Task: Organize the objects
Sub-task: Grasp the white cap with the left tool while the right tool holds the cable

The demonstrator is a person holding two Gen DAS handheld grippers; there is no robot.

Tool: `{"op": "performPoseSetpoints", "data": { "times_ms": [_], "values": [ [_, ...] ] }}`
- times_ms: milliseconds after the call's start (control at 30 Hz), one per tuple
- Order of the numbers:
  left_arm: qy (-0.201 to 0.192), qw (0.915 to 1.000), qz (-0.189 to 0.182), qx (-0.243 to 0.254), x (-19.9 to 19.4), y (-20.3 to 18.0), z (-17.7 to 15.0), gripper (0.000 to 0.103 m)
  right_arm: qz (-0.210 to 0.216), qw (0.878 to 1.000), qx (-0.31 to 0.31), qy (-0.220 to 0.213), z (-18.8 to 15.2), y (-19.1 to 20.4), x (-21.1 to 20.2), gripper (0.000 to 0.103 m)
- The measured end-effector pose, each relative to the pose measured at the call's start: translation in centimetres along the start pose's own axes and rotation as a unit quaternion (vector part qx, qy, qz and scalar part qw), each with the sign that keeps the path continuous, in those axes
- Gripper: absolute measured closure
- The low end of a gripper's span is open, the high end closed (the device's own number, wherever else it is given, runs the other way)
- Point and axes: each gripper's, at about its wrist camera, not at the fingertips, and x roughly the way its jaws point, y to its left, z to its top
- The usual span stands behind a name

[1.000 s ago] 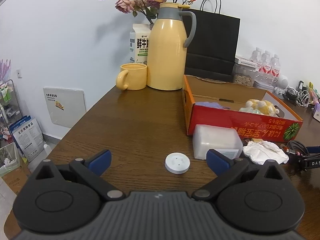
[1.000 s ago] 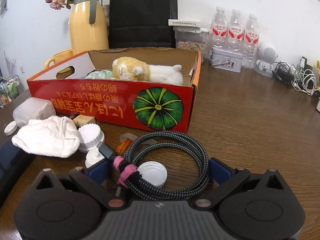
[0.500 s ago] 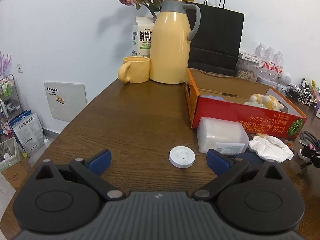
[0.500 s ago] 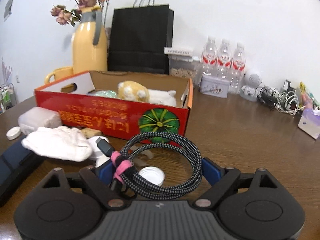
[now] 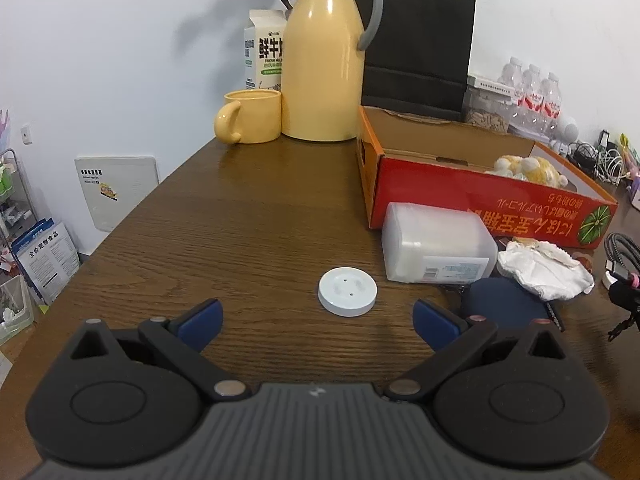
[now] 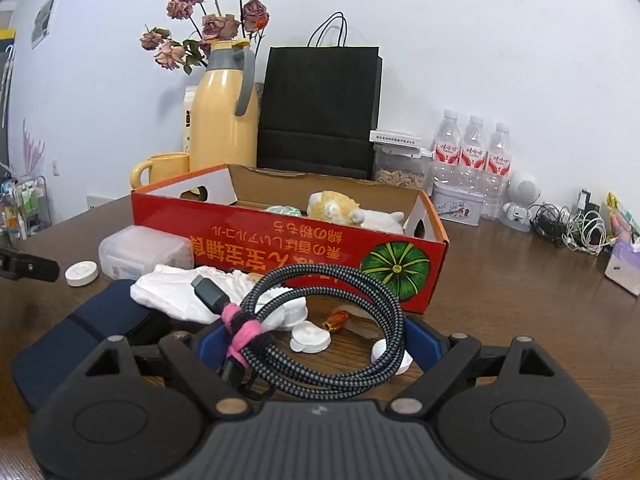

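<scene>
While the right tongs (image 6: 320,342) hold the coiled braided cable (image 6: 328,328) lifted between their blue pads, transfer to the red carton (image 6: 304,240) appears in hand; next move, by judgement: carry forward over its near wall, then release. Left tongs (image 5: 316,320): wide open, empty, with the white round cap (image 5: 347,290) on the bench (image 5: 240,220) just ahead, untouched.

Grained wood table (image 5: 248,216) — glossy yellow jug (image 5: 324,64), braided cable (image 6: 332,328), cardboard box (image 6: 304,248).
</scene>
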Motion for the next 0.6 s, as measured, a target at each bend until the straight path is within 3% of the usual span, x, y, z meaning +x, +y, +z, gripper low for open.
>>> {"op": "performPoseSetpoints", "data": {
  "times_ms": [300,500,600],
  "values": [
    [0.004,0.9992,0.02,0.034,3.1,-1.6,0.7,0.002,-0.005,1.0,-0.008,-0.001,0.0,0.4,0.0,0.015],
    [0.014,0.9993,-0.001,0.033,4.1,-1.7,0.4,0.032,-0.004,1.0,-0.009,-0.002,0.0,0.4,-0.1,0.015],
    [0.003,0.9988,-0.021,0.044,3.9,-2.1,0.3,0.063,-0.005,1.0,-0.01,-0.004,0.0,0.6,-0.1,0.015]
  ]
}}
